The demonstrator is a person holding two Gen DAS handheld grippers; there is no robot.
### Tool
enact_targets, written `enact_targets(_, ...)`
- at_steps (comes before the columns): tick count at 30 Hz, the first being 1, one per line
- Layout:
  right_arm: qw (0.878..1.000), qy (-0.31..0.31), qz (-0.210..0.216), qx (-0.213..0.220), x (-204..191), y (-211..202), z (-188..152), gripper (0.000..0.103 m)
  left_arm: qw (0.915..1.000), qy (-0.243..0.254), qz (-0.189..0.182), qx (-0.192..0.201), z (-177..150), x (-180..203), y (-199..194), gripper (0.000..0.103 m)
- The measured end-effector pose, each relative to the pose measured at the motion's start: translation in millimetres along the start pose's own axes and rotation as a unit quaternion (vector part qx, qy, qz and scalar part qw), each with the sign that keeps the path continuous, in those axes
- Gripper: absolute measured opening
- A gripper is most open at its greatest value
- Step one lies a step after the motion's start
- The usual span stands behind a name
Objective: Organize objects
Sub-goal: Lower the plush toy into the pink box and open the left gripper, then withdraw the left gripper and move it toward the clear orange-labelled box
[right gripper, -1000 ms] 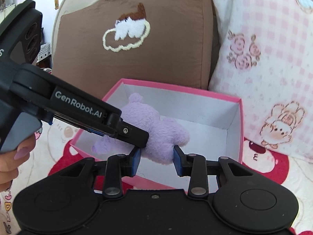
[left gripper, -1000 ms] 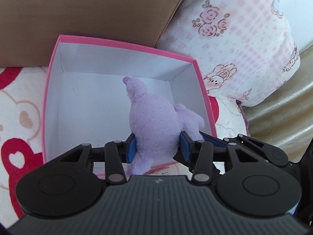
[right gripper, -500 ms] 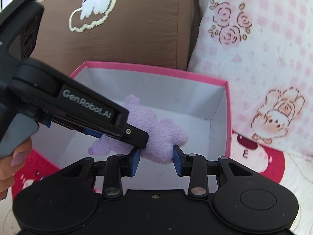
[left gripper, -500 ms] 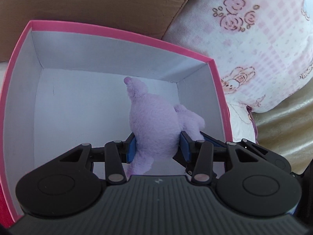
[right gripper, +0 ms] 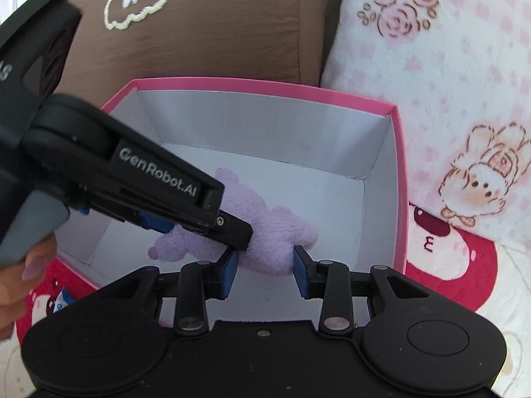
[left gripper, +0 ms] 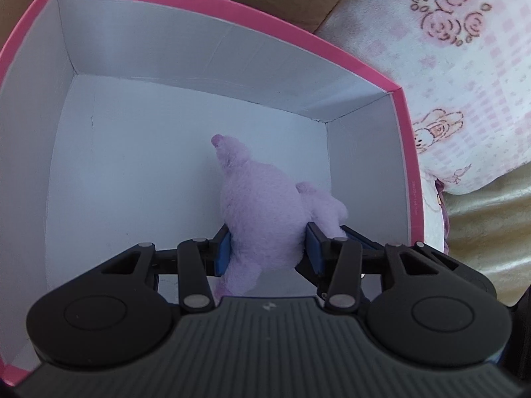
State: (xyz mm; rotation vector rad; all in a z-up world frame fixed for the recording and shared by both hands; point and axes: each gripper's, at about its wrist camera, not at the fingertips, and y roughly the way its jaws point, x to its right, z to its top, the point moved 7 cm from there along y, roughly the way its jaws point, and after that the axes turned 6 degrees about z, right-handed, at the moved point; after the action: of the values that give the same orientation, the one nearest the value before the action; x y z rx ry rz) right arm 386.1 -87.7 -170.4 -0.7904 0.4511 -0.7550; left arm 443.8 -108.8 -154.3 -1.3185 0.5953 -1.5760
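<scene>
A lilac plush toy (left gripper: 265, 212) is held inside a pink box with white inner walls (left gripper: 205, 56). My left gripper (left gripper: 268, 248) is shut on the plush's body, low inside the box near its right wall. In the right wrist view the plush (right gripper: 275, 235) hangs over the box floor, and the box rim (right gripper: 265, 86) shows pink. My right gripper (right gripper: 265, 272) is shut on the same plush from the near side. The left gripper's body (right gripper: 156, 195) crosses that view from the left and hides part of the plush.
A brown cushion with a cloud patch (right gripper: 205, 23) stands behind the box. A pink-checked pillow with roses and rabbits (right gripper: 448, 76) leans at the right. The box sits on a blanket with red bears (right gripper: 441, 252). A hand (right gripper: 20, 265) is at the left edge.
Both grippers have moved forward and down with the plush, from over the box's near edge to inside it. The box now fills the left wrist view.
</scene>
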Motion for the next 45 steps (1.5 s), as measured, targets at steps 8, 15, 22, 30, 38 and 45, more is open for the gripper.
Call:
enact_targets(8,0.999,0.024,0.025,0.003,5.9,-6.1,1.8,0.04,0.9991,-0.035,0.024,-0.009,0.9,-15.9,14.6,0.043)
enact_targets(15,0.999,0.033,0.036,-0.006,7.8,-10.5,1.6,0.037,0.9983,-0.049,0.017,-0.027,-4.0,-10.4,27.8,0.041)
enact_targets(22,0.999,0.027,0.027,-0.007,4.6,-12.6,-0.3,0.034,0.9991,-0.02,0.013,-0.034,-5.7,14.7,38.8,0.041)
enact_targets(30,0.999,0.032,0.019,0.003,12.1,-29.2,-0.6,0.035,0.9987,0.015,0.041,-0.027,-5.0,19.4,25.6,0.049)
enact_targets(38,0.999,0.043,0.023,0.009,6.1,-51.9,-7.0,0.037,0.9985,0.024,0.048,-0.012,-16.6,26.0,-7.2,0.055)
enact_targets(45,0.995,0.083,0.041,0.021,-2.0,-75.6,-9.5,0.041,0.9991,0.024,0.034,-0.008,-28.4,34.8,-43.2,0.053)
